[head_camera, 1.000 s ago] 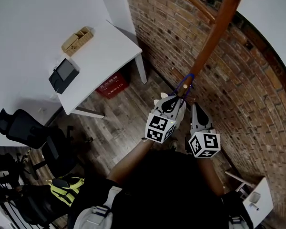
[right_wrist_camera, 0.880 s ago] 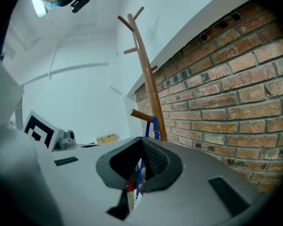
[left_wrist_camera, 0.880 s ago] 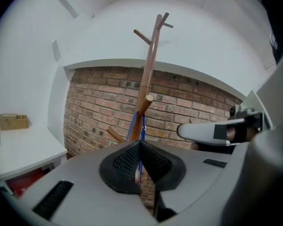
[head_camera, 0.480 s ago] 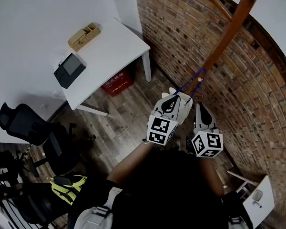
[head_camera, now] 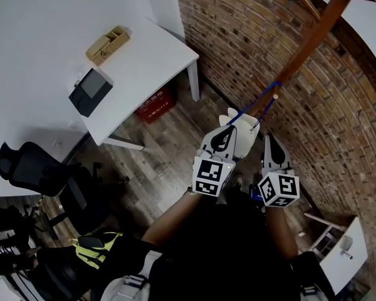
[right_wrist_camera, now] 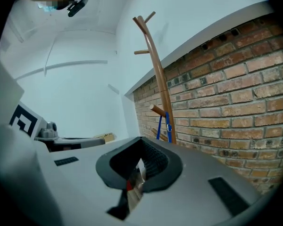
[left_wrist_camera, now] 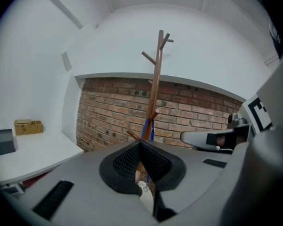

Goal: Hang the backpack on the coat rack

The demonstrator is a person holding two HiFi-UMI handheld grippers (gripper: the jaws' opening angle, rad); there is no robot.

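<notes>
The brick wall (head_camera: 250, 36) fills the right side of the room, and a wooden floor (head_camera: 156, 149) lies below. A white worktop (head_camera: 144, 68) stands by the wall with a small wooden box (head_camera: 106, 44) and a black device (head_camera: 89, 91) on it.

The brown coat rack (head_camera: 313, 37) is a tall wooden pole that leans up along the bricks in the head view. It has pegs at the top and a short low peg (head_camera: 275, 96) further down.

The backpack (head_camera: 235, 125) is small and cream-white. It sits up in the air, close to the pole, right at the tips of both tongs. Not much of it shows.

The left tongs (head_camera: 228, 136) are pressed almost together, and a bit of the cream backpack (left_wrist_camera: 145, 194) shows between them, so they seem to be pinching it. The right tongs (head_camera: 267, 144) are clamped on another cream bit of the backpack with some red on it (right_wrist_camera: 136, 175).

The thin blue strap (head_camera: 263, 103) runs from the backpack up to the low peg. Both gripper views show the strap (right_wrist_camera: 167, 124) looped over that peg and hanging down from it.

So the hooking part looks done. What is left, it seems, is to lower the backpack until the strap takes its weight, then open both tongs and pull them away. If the strap slips off the short peg, the backpack could fall.
</notes>
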